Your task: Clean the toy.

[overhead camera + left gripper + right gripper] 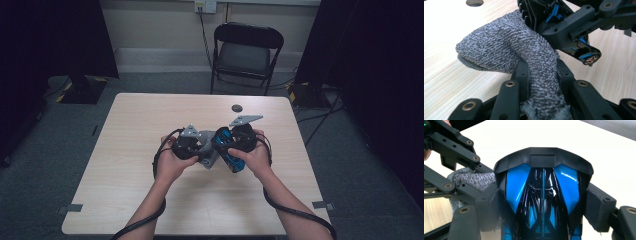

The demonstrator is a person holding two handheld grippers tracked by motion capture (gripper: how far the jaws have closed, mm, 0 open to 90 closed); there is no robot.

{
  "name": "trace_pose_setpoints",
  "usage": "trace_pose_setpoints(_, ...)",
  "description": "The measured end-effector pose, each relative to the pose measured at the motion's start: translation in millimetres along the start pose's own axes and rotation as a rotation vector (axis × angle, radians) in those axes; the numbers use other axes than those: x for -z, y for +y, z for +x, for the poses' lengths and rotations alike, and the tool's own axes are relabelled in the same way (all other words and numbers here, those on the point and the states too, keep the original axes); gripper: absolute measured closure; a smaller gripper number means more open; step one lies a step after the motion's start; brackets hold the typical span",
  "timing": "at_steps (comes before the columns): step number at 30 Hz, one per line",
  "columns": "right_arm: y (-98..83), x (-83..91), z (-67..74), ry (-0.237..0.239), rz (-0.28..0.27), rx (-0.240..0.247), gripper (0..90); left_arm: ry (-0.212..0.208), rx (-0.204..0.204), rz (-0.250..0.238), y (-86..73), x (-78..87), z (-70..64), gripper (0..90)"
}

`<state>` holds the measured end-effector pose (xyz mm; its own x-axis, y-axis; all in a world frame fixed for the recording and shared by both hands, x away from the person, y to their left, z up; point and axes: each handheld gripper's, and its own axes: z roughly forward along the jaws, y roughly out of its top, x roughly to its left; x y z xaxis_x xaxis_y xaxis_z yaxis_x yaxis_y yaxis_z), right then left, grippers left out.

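Cloth [506, 52] first, since it sits at my left: a grey knitted rag, soft and limp, light enough that it sags wherever nothing props it. My left claw [541, 75] is pinched nearly closed on a bunched fold of it, and the free part flops toward ten o'clock in the left gripper view, held off the wooden surface [446, 75]. I judge that a tight pinch on a gathered fold is the right hold; a loose grip on a single layer would likely slip through the weave.

Moving right, the toy car [543, 195] is the opposite: a hard, glossy blue and black shell, rigid and slick. My right claw [541, 205] stands wide, its pads pressed against the car's two flanks at nine and three o'clock. Those flat sides seem the safest place to clamp; the wheels and thin trim look breakable. In the high view both claws meet above the middle of the surface [150, 200], the cloth touching the car [229, 147].
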<state>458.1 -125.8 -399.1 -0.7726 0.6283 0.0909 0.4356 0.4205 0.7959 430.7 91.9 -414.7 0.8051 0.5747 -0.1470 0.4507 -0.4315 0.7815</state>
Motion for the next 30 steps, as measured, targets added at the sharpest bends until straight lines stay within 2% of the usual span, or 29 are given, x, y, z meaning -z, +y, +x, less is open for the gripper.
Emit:
trace_pose_setpoints(12,5.7,-1.4,0.2,0.002,-0.018,-0.018,25.8,-0.026,-0.003,0.019,-1.8,-3.5,-3.3,69.9)
trace_pose_setpoints(16,10.0,-0.7,0.2,-0.001,-0.028,-0.028,25.8,-0.045,-0.024,0.027,-3.1,-9.3,-9.1,69.9)
trace_pose_setpoints(18,12.6,-0.8,0.1,0.0,-0.031,-0.03,25.8,-0.053,-0.022,0.028,-2.7,-11.8,-11.9,69.9)
trace_pose_setpoints(30,19.9,-1.8,-2.1,-0.002,-0.022,-0.032,25.8,-0.059,-0.033,0.036,-2.2,-14.4,-14.4,69.8)
